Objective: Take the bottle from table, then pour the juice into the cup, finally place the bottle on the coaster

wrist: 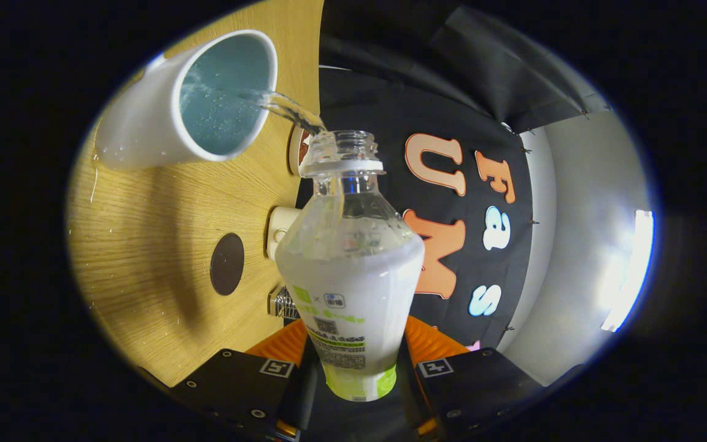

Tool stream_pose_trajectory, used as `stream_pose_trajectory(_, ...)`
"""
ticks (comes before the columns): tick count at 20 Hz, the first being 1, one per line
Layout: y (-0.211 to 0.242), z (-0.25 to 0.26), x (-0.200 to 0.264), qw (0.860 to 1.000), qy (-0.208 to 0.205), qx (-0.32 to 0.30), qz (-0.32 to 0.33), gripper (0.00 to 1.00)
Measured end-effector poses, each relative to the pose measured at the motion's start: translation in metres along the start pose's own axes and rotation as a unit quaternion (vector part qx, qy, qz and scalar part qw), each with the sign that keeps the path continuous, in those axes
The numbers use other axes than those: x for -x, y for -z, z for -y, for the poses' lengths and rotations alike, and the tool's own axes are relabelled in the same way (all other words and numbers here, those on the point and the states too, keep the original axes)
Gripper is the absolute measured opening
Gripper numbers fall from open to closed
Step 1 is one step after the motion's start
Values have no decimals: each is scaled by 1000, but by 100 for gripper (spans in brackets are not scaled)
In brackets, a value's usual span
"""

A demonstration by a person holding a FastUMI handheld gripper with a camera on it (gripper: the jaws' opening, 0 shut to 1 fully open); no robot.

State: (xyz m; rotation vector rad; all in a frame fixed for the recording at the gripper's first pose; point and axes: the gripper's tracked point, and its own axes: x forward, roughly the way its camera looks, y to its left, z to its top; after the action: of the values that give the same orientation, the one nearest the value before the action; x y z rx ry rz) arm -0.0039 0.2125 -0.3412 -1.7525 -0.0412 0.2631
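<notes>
My gripper (pixel 353 353) is shut on a clear plastic bottle (pixel 353 270) with a white and green label, both orange fingers (pixel 280 347) pressing its lower body. The whole view is rolled sideways, so the bottle is tipped over. A thin stream of clear liquid (pixel 289 109) runs from the uncapped neck (pixel 342 150) into a white cup (pixel 200 98) just beyond the mouth. The cup holds bubbly liquid. A dark round coaster (pixel 227 264) lies on the wooden table (pixel 163 209), beside the bottle's body.
A white boxy object (pixel 280 236) and a small metallic object (pixel 282 302) sit at the table's edge behind the bottle. A round object (pixel 297 150) peeks out behind the neck. Droplets dot the table near the cup. Black cloth wall and a bright light stand beyond.
</notes>
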Motion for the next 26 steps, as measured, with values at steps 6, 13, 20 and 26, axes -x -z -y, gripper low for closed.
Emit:
stream_pose_trajectory(6, -4, 4, 3, 1000, 8, 12, 7, 58)
stream_pose_trajectory(13, -8, 9, 6, 999, 15, 28, 12, 58)
stream_pose_trajectory(20, -13, 15, 7, 998, 13, 51, 19, 58)
stream_pose_trajectory(26, -13, 20, 1, 998, 9, 66, 22, 58)
